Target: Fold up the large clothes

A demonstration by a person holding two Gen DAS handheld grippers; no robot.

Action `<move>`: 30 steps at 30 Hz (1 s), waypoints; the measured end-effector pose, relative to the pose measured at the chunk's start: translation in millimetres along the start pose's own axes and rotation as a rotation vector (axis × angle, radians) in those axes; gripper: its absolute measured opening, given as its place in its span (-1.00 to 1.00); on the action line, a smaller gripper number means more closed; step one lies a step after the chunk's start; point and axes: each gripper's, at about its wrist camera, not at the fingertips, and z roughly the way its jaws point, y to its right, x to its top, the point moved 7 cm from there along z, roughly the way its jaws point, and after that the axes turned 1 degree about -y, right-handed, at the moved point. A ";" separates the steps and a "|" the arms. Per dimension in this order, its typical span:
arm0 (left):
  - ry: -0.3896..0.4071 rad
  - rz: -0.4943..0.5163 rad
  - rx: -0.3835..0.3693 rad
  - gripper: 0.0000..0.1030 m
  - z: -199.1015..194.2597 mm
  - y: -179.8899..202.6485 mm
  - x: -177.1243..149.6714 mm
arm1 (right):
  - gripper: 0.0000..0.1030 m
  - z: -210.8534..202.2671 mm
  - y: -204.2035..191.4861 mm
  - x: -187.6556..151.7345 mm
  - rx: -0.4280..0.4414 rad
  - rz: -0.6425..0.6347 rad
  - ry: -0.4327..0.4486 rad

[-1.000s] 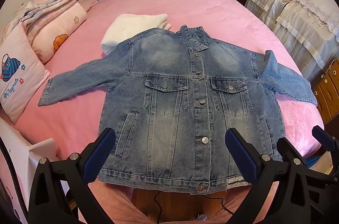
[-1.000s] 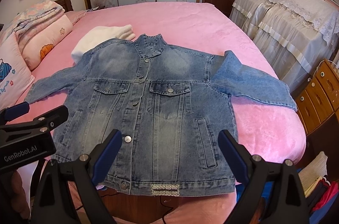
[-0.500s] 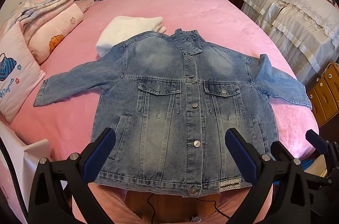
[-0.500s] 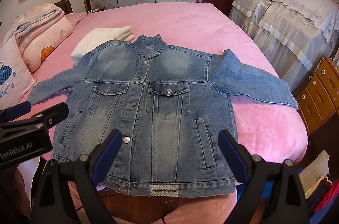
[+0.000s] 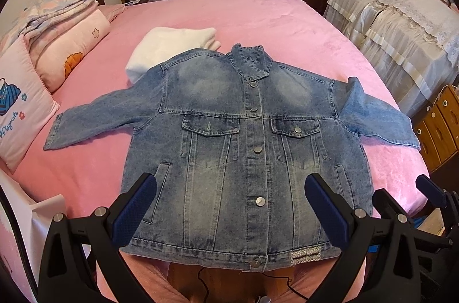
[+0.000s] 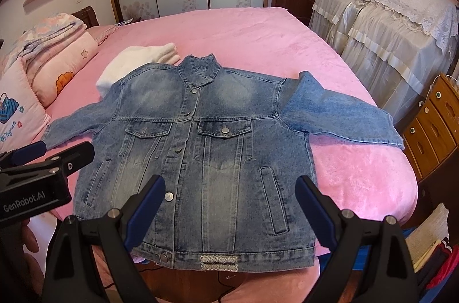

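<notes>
A blue denim jacket [image 5: 246, 148] lies flat and buttoned on the pink bed [image 5: 258, 16], front up, collar away from me, both sleeves spread out sideways. Its hem reaches the near edge of the bed. My left gripper [image 5: 229, 205] hovers open above the hem, holding nothing. In the right wrist view the jacket [image 6: 206, 154] fills the middle, and my right gripper [image 6: 229, 205] is open too, over the lower right front. The left gripper's body [image 6: 37, 174] shows at that view's left edge.
A folded white garment [image 5: 169, 48] lies behind the jacket's left shoulder. Pillows and a folded quilt [image 5: 51, 45] are stacked at the left. Lace-covered furniture [image 5: 401, 25] and wooden drawers [image 5: 439, 125] stand to the right of the bed.
Both cameras have drifted slightly, so the jacket sits a little differently in the views. The jacket itself has not moved and both grippers stay open.
</notes>
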 end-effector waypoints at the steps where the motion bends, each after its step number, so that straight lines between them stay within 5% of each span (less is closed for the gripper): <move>1: 0.005 0.003 0.004 0.99 -0.7 2.0 2.8 | 0.80 -0.7 2.5 1.9 0.001 0.004 0.005; 10: 0.010 0.010 -0.033 0.99 -4.0 19.8 26.9 | 0.80 -15.0 32.4 30.9 0.003 0.038 0.092; 18: 0.151 0.043 -0.024 0.99 -25.5 51.1 82.7 | 0.80 -32.1 72.0 59.5 -0.005 0.089 0.191; 23: 0.179 0.051 -0.064 0.99 -25.3 81.4 115.5 | 0.80 -29.8 124.8 78.8 -0.073 0.166 0.246; 30: 0.185 0.197 -0.050 0.99 14.3 164.9 137.1 | 0.80 14.3 230.6 81.2 -0.151 0.372 0.222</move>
